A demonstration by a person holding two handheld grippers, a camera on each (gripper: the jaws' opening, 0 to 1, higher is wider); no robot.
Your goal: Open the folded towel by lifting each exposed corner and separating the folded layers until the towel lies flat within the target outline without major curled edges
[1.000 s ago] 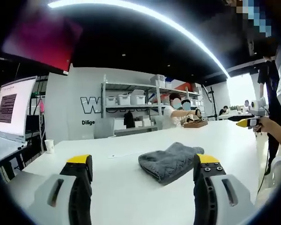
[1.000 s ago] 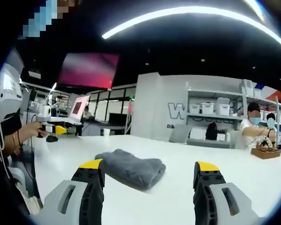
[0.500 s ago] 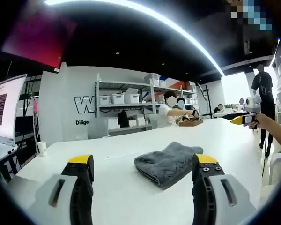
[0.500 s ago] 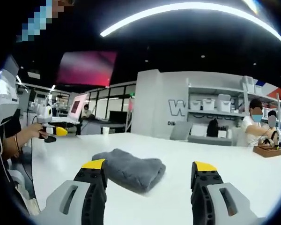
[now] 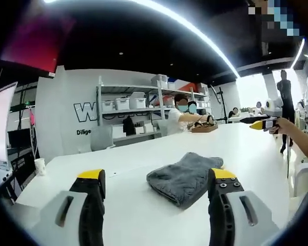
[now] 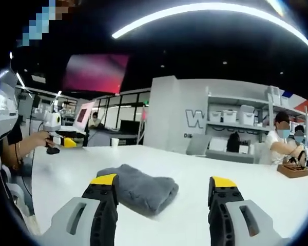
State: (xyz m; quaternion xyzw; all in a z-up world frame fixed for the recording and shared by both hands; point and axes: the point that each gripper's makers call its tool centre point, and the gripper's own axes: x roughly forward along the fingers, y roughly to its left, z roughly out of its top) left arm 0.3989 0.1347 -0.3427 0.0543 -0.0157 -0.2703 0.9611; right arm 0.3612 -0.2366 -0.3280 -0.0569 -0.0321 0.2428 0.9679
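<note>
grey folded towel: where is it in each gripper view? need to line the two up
Left gripper view: the grey towel lies folded on the white table, right of centre, just ahead of the right-hand jaw.
Right gripper view: the towel lies left of centre, beside the left-hand jaw.
Shared landmark: the shelf rack with white bins against the back wall, by the large letter W.

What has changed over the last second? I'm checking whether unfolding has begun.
Nothing has been taken hold of. Only the cameras drifted a little with the hands, so the scene shifts slightly. The grey towel still lies folded on the white table, untouched. The left gripper and right gripper both remain open and empty, held short of the towel.
</note>
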